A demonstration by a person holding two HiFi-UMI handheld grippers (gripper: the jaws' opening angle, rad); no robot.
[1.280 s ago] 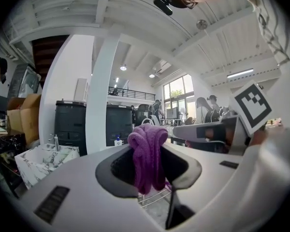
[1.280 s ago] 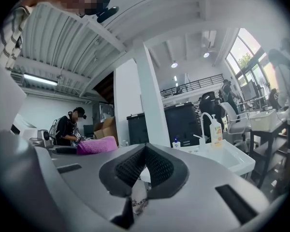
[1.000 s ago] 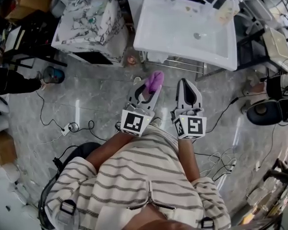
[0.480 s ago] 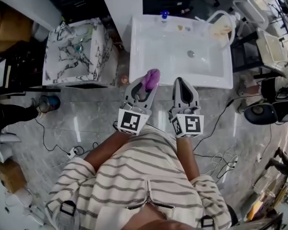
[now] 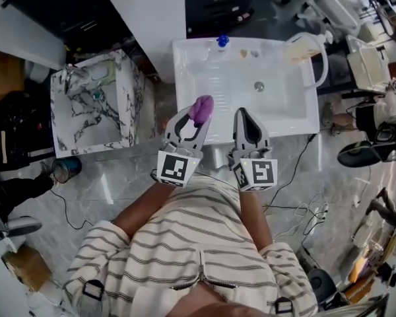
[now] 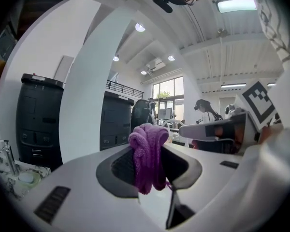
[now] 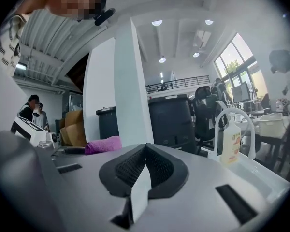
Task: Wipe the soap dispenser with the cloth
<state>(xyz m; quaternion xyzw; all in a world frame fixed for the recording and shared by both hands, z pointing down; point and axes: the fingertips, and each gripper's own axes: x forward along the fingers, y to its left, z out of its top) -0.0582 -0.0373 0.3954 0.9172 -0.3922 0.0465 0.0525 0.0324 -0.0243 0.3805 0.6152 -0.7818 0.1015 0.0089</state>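
Observation:
The soap dispenser (image 5: 298, 47), a pale bottle with a pump top, stands at the back right corner of the white sink (image 5: 297, 121), under the arched white faucet (image 5: 322, 58). In the right gripper view the soap dispenser (image 7: 230, 144) is ahead and to the right, some way off. My left gripper (image 5: 198, 116) is shut on a bunched purple cloth (image 5: 202, 107), which hangs from its tips over the sink's front edge; the left gripper view shows this cloth (image 6: 148, 153) pinched between the jaws. Beside it, my right gripper (image 5: 247, 115) is shut and holds nothing.
A marble-patterned stand (image 5: 96, 104) with small items sits left of the sink. A small blue object (image 5: 222, 41) stands at the sink's back rim, and the drain (image 5: 259, 86) is mid-basin. Cables (image 5: 307, 210) lie on the grey floor, and chairs and desks (image 5: 373, 140) crowd the right.
The person has walked forward, so the sink has come closer. Both grippers, earlier over the floor, now reach the sink's front edge. The cloth stays in the left gripper.

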